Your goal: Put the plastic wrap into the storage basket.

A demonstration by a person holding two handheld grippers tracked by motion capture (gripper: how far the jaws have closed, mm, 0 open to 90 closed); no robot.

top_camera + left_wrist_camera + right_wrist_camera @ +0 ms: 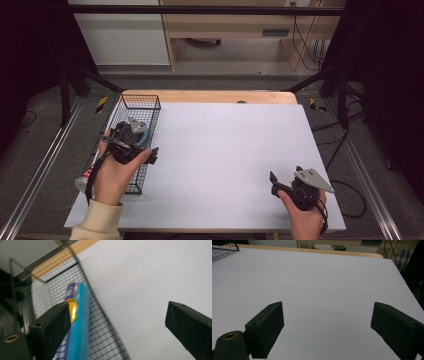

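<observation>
A black wire basket [131, 145] is seen at the left edge of the white table [225, 165], with the left gripper [148, 154] held over its right-hand wall. In the left gripper view the jaws stand wide apart; a blue tube-like pack [76, 325] with printed lettering lies against the inner face of the left jaw, slanting down toward the basket mesh, but nothing presses it from the other side, so it is not clamped. The picture is blurred, and whether the pack rests on the basket floor or leans on the wall cannot be told. A red-and-white item [86, 176] is partly visible beside the basket at the table's left edge, mostly covered by the left hand [112, 177]. The right gripper [276, 183] is held low near the front right of the table, jaws spread and empty over bare surface. The step is judged to be at the basket: either a release of the pack into it or an approach for a grasp. If a grasp is meant, the jaws would need to be centred across the pack and closed without snagging the wire.
</observation>
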